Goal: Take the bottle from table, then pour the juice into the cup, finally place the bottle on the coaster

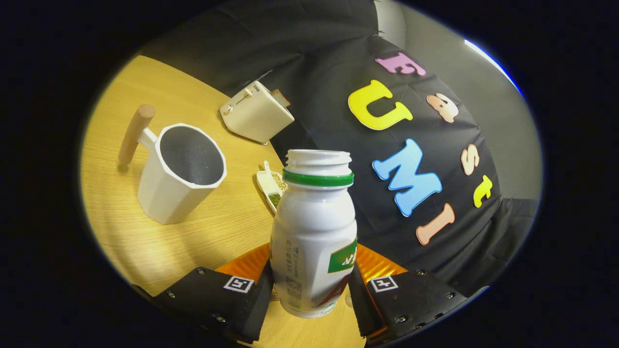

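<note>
Between the fingers of the gripper (309, 290), a white plastic bottle with a green neck ring (313, 232) is pinched, uncapped, above an orange ribbed coaster (249, 263). Pouring is judged pending: the bottle must be carried toward the white faceted cup with a wooden handle (181, 171), beyond-left, and tilted.

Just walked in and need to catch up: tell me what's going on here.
A handheld gripper has its fingers closed on a white bottle, cap off, green ring at the neck. The bottle is upright over an orange coaster. The white cup with a wooden handle sits beyond on the table, near a toaster.
</note>
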`<state>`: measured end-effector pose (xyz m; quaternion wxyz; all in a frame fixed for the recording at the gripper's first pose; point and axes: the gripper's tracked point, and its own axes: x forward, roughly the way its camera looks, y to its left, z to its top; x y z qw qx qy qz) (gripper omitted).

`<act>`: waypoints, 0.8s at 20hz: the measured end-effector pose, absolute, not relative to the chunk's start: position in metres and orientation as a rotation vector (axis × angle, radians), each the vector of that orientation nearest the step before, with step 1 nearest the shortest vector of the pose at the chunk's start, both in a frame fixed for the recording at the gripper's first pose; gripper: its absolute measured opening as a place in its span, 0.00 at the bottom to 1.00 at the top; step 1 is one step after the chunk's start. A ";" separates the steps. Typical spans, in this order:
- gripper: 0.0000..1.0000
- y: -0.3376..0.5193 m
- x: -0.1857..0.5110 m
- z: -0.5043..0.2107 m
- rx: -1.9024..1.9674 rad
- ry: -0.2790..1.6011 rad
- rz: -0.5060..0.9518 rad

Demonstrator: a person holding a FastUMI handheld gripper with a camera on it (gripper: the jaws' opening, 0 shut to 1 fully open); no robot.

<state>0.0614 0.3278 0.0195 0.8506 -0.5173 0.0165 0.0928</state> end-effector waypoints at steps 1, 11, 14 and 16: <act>0.73 0.330 0.063 0.020 -1.109 0.031 0.195; 0.73 0.349 0.061 0.025 -1.319 -0.011 0.196; 0.73 0.351 0.063 0.025 -1.364 -0.014 0.196; 0.72 0.354 0.062 0.028 -1.406 -0.023 0.190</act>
